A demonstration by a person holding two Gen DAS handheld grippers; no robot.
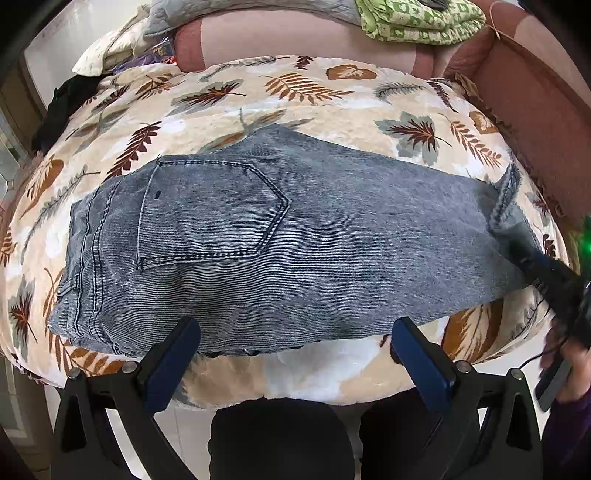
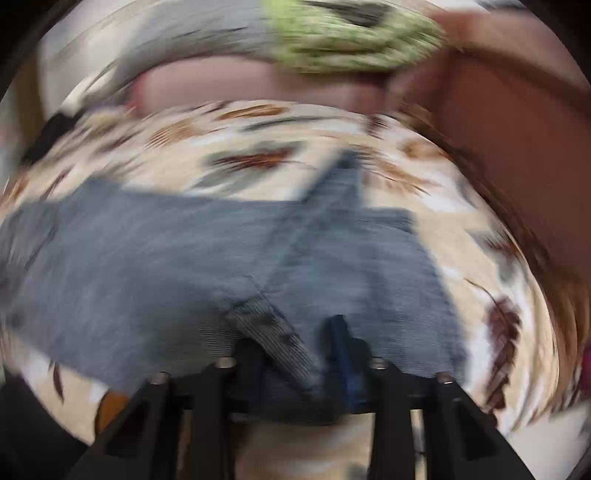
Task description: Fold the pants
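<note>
Pants (image 1: 280,236): grey-blue denim, folded into a wide band, lying flat on the leaf-print blanket (image 1: 317,96) with the back pocket (image 1: 210,214) facing up. Waistband end to the left of the pocket, leg ends to the right.

Left gripper (image 1: 295,343): fingers spread wide, nothing between them; tips at the near edge of the pants, below the pocket. The picture does not settle whether they touch the cloth.

Right gripper (image 2: 295,343): view heavily blurred. A raised fold of the pants sits between its fingers, which stand narrow; whether the pads press the cloth cannot be told. In the left view it reaches the leg end, far right of the pocket.

Green patterned cloth (image 1: 417,18): on the sofa back beyond the blanket.
</note>
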